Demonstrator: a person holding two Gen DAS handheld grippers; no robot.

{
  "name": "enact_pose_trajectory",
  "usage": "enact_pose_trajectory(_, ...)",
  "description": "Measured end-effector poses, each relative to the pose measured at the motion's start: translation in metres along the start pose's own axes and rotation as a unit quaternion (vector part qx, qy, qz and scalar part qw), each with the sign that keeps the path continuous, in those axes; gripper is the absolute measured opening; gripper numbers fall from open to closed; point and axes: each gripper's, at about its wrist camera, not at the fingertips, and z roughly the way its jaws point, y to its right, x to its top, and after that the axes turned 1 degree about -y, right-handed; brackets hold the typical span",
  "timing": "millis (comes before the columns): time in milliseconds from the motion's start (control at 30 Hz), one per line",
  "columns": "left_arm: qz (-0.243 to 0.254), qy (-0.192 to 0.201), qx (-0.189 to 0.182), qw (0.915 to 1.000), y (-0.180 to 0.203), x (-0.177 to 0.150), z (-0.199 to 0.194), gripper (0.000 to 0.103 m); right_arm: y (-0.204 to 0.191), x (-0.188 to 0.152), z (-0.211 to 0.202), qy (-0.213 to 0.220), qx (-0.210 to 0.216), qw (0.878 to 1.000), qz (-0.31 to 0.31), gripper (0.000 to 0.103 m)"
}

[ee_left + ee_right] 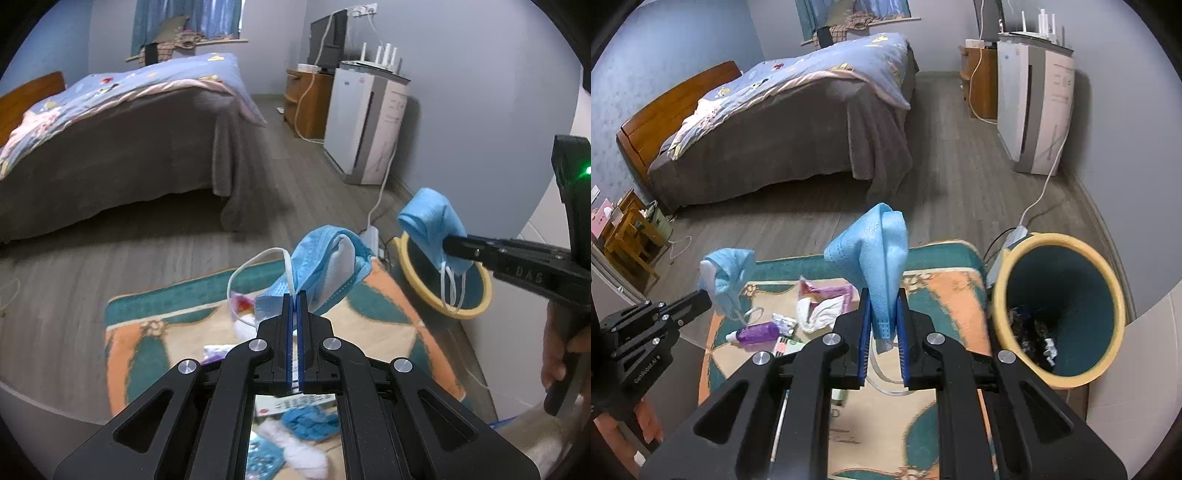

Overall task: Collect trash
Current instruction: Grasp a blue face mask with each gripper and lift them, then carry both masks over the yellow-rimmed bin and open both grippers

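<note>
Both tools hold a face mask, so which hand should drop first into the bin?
Right, probably: its tool holds a mask beside the yellow-rimmed bin, which lies farther from the left tool.

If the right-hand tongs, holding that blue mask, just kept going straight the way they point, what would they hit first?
Probably the patterned rug, or the litter on it. The right tongs point steeply down over it, gripping a blue mask. The yellow-rimmed bin sits off to their right, not dead ahead. Depth is hard to judge.

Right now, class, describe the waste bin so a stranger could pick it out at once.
Find the patterned rug on the grey floor beside the bed. At its right edge, near the wall, stands the bin. It alone is a round, open container: yellow rim, teal inside, some dark rubbish at the bottom.
</note>
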Motion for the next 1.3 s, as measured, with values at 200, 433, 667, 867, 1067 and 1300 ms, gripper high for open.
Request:
enact_pose_trajectory(200, 0.022, -0.004, -0.008, 0.9997, 0.027, 0.003, 0.013, 0.002, 0.034, 0.007, -0.014, 0.007, 0.005, 1.0, 0.011, 0.012)
enact_pose_trajectory(433, 0.041, -0.013, -0.024, 0.9988, 0.057, 0.004, 0.027, 0.002, 0.052, 0.012, -0.026, 0.018, -0.025, 0.999, -0.015, 0.012)
enact_pose_trajectory(667, 0.065, -0.018, -0.022, 0.9975, 0.076, 0.007, 0.033, 0.002, 0.066, 0.012, -0.034, 0.023, -0.036, 0.999, -0.03, 0.012)
enact_pose_trajectory(867, 0.083, -0.029, -0.012, 0.9961, 0.091, 0.018, 0.048, 0.002, 0.087, 0.014, -0.035, 0.025, -0.039, 0.999, -0.014, 0.012)
enact_pose_trajectory(1067, 0.108, -0.031, -0.027, 0.9933, 0.121, 0.035, 0.061, 0.002, 0.108, 0.014, -0.027, 0.021, -0.059, 0.998, 0.007, 0.012)
enact_pose_trajectory(1300, 0.132, -0.037, -0.051, 0.9892, 0.153, 0.045, 0.076, 0.002, 0.136, 0.009, 0.003, -0.002, -0.091, 0.995, 0.031, 0.012)
